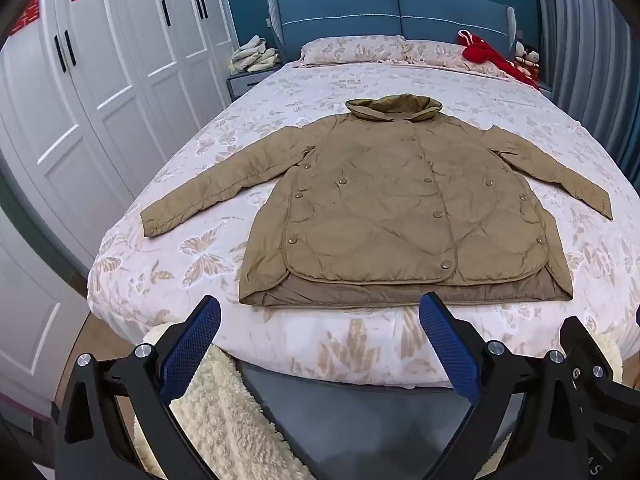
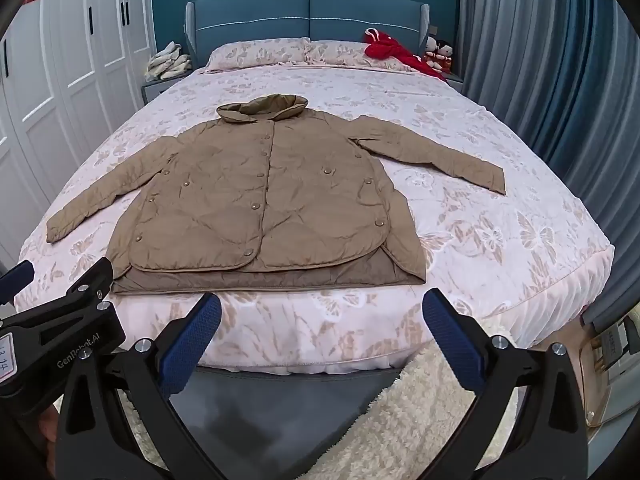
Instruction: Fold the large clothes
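A tan quilted jacket (image 1: 384,204) lies flat and buttoned on the bed, collar toward the headboard, both sleeves spread out to the sides; it also shows in the right wrist view (image 2: 256,200). My left gripper (image 1: 320,312) is open and empty, held off the foot of the bed just short of the jacket's hem. My right gripper (image 2: 320,308) is open and empty, also at the foot of the bed below the hem. The left gripper's body (image 2: 60,320) shows at the lower left of the right wrist view.
The bed (image 1: 360,348) has a pink floral cover and two pillows (image 1: 352,50). A red garment (image 1: 492,58) lies at the far right. White wardrobes (image 1: 100,80) stand left, grey curtains (image 2: 560,80) right. A cream fluffy rug (image 1: 224,412) lies on the floor.
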### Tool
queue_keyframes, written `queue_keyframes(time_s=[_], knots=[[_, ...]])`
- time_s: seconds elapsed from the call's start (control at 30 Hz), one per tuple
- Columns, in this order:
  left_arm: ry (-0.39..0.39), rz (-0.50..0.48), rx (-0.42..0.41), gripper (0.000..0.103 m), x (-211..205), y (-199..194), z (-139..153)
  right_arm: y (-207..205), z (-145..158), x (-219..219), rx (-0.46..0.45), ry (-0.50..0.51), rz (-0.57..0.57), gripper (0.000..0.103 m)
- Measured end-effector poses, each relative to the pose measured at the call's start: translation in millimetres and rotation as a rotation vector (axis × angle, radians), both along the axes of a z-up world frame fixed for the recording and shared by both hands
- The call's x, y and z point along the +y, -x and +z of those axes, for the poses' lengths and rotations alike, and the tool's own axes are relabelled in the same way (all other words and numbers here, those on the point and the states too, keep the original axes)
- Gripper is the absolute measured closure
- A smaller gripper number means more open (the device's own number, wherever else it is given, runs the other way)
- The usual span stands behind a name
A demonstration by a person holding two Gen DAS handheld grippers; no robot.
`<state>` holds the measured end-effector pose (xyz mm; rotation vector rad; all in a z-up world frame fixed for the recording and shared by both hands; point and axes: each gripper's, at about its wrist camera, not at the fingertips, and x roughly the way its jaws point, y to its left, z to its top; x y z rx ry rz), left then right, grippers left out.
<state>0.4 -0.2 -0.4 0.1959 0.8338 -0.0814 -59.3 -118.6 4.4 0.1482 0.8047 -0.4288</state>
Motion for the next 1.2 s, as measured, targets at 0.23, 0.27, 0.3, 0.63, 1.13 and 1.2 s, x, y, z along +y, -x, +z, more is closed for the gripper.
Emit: queue_keyframes(time_s=[0.23,0.27,0.3,0.63,1.13,1.2], knots=[[0.002,0.0,-0.009,0.006,-0.2,0.1,0.2,0.3,0.3,0.5,-0.005,-0.004,-0.001,0.005],[0.002,-0.001,-0.009,0.006,-0.4,0.0,0.1,0.4,0.6,0.7,-0.004,-0.002,-0.001,0.005],[0.003,0.0,-0.008,0.006,-0.5,-0.1,0.2,0.4,0.9,1.0,-0.004,-0.001,-0.001,0.005],[0.005,0.004,-0.007,0.006,-1.0,-0.3,-0.5,-0.3,1.9,1.9,-0.006,-0.004,0.001,0.005],[0.008,-0.001,-0.011,0.006,-1.2,0.0,-0.1,-0.1,2.5,2.9,-0.009,-0.001,0.0,0.005],[0.011,0.0,-0.011,0.006,0.4,0.3,0.2,-0.4,2.8,2.2,-0.008,-0.002,-0.001,0.005]])
